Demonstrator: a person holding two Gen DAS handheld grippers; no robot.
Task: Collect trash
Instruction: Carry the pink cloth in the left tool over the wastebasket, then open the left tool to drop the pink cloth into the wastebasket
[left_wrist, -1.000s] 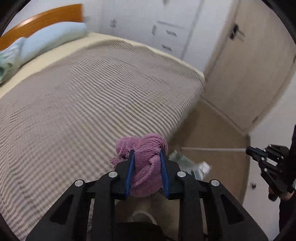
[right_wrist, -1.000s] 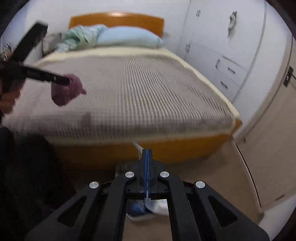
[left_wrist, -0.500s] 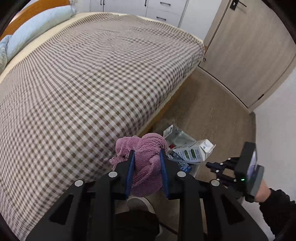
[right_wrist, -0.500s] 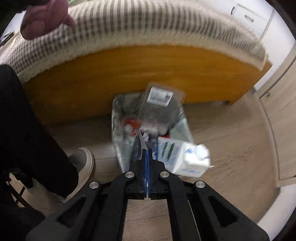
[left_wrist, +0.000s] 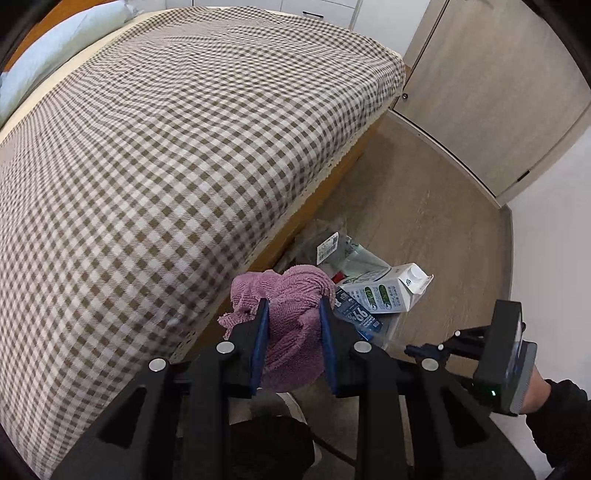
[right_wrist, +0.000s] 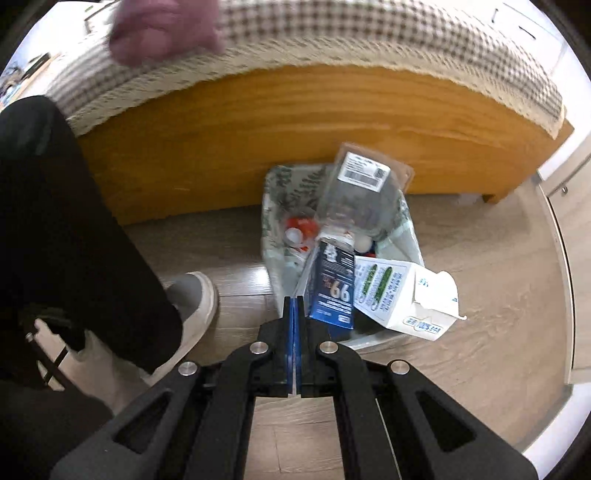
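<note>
From the left wrist view, the left gripper (left_wrist: 291, 325) has its jaws clamped on a bunched purple cloth (left_wrist: 286, 295), held above the foot edge of the bed (left_wrist: 184, 129); the trash bag (left_wrist: 364, 258) lies on the floor ahead and to the right, below the cloth. From the right wrist view, the right gripper (right_wrist: 294, 310) has its jaws pressed together, apparently pinching the bag's near rim (right_wrist: 286, 284), so the left is the one carrying; a milk carton (right_wrist: 402, 297) juts over that rim.
</note>
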